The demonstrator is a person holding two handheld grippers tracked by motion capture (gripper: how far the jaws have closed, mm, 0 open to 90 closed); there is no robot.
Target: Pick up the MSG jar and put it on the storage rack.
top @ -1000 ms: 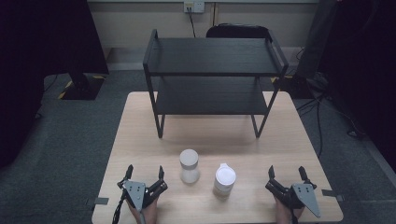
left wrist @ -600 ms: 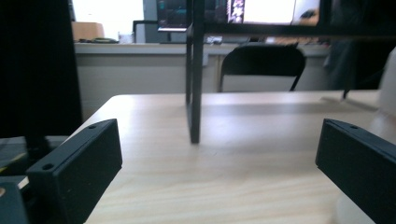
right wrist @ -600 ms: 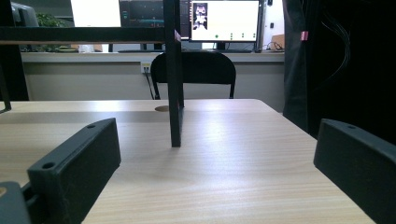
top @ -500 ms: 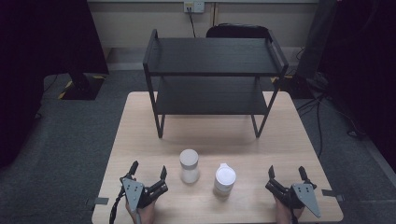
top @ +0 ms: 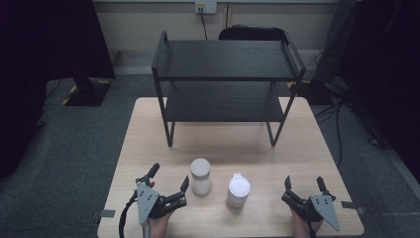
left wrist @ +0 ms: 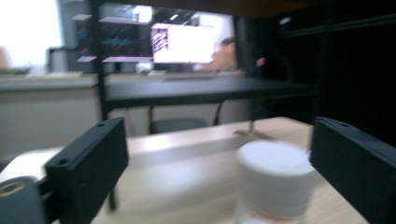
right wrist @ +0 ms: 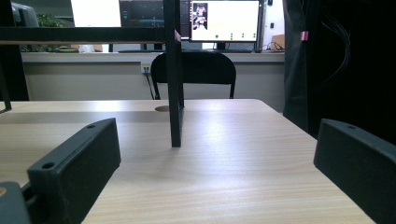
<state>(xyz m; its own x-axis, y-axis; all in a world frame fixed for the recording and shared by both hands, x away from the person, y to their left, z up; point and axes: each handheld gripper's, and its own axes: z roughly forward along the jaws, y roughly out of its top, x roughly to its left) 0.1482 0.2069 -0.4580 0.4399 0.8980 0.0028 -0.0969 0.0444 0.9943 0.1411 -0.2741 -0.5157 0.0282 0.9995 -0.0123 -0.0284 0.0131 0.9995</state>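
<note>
Two white containers stand on the wooden table [top: 148,129] near its front. One is a plain white jar [top: 200,176], the other a white bottle [top: 238,191] with a tabbed lid to its right. My left gripper [top: 170,177] is held just left of the jar, open, raised off the table and angled toward it. Its jaws have just been closing a little with nothing between them. In the left gripper view the jar [left wrist: 275,182] stands blurred just ahead, close to the right-hand jaw. My right gripper [top: 303,182] rests open at the front right corner, its jaws holding nothing [right wrist: 215,158].
A black two-tier shelf [top: 225,74] stands on the far half of the table; one of its legs [right wrist: 175,93] rises ahead of the right gripper. A black chair [right wrist: 194,70] sits behind the table. Bare wood lies between the shelf and the containers.
The left gripper has lifted and swung forward and right toward the white jar. The right gripper and both containers have stayed put.
</note>
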